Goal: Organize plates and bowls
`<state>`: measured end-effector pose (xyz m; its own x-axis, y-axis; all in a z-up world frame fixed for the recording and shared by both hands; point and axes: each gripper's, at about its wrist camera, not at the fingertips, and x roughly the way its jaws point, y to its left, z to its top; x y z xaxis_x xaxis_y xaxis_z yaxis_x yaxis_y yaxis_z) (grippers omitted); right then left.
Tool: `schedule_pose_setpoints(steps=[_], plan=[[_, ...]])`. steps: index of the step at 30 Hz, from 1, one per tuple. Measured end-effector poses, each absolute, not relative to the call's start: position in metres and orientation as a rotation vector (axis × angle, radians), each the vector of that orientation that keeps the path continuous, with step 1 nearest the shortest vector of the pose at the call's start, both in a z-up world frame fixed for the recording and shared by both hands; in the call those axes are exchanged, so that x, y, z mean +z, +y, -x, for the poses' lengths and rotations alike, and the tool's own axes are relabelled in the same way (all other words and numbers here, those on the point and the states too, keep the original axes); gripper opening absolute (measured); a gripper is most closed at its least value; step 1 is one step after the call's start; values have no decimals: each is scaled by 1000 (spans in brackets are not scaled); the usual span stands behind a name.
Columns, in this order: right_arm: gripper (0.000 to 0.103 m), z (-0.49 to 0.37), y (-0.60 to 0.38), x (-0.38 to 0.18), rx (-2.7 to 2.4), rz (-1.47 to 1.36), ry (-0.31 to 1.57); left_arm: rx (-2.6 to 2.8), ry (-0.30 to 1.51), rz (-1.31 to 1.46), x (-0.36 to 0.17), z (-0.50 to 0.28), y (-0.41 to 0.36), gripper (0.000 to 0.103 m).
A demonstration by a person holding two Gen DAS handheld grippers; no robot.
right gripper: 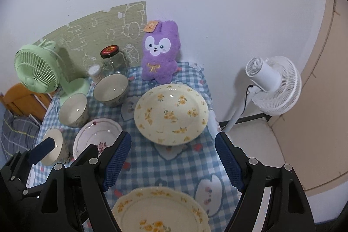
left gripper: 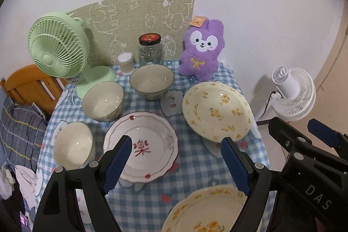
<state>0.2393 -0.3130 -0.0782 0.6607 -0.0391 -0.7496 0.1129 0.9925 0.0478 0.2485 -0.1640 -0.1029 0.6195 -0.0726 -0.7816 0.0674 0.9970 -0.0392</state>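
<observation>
On the blue checked tablecloth [left gripper: 195, 166] stand three bowls: one at the back [left gripper: 152, 82], one left of it [left gripper: 103, 101] and a cream one at the near left [left gripper: 72, 145]. Between them lies a white plate with a red character [left gripper: 141, 145]. A deep yellow-flowered plate [right gripper: 171, 113] sits on the right side, and a scalloped yellow-flowered plate [right gripper: 158, 210] lies nearest me. My left gripper [left gripper: 177, 164] hovers open above the white plate's near edge, holding nothing. My right gripper [right gripper: 173, 160] hovers open between the two flowered plates, also holding nothing.
Along the wall stand a green desk fan [left gripper: 56, 47], a cotton-swab tub [left gripper: 125, 62], a glass jar with a black lid [left gripper: 150, 51] and a purple plush toy [left gripper: 201, 49]. A white floor fan [right gripper: 274, 84] stands off the table's right edge. A wooden chair [left gripper: 28, 84] is at the left.
</observation>
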Motion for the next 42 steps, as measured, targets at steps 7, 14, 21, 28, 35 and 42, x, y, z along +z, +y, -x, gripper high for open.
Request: schedule_pose_setpoints(steps=[7, 14, 21, 28, 35, 42], plan=[[82, -282, -333, -89, -73, -96, 854, -58, 914, 20, -113, -284, -184, 85], [82, -318, -351, -102, -68, -79, 846, -46, 911, 7, -124, -317, -203, 85], [82, -354, -366, -127, -72, -67, 865, -23, 940, 8, -152, -357, -212, 85], [82, -384, -379, -158, -63, -90, 895, -29, 973, 23, -182, -385, -222, 85], [81, -407, -381, -189, -57, -81, 922, -7, 1004, 5, -213, -406, -229, 83], [78, -424, -387, -220, -63, -90, 960, -18, 1048, -11, -238, -421, -231, 75]])
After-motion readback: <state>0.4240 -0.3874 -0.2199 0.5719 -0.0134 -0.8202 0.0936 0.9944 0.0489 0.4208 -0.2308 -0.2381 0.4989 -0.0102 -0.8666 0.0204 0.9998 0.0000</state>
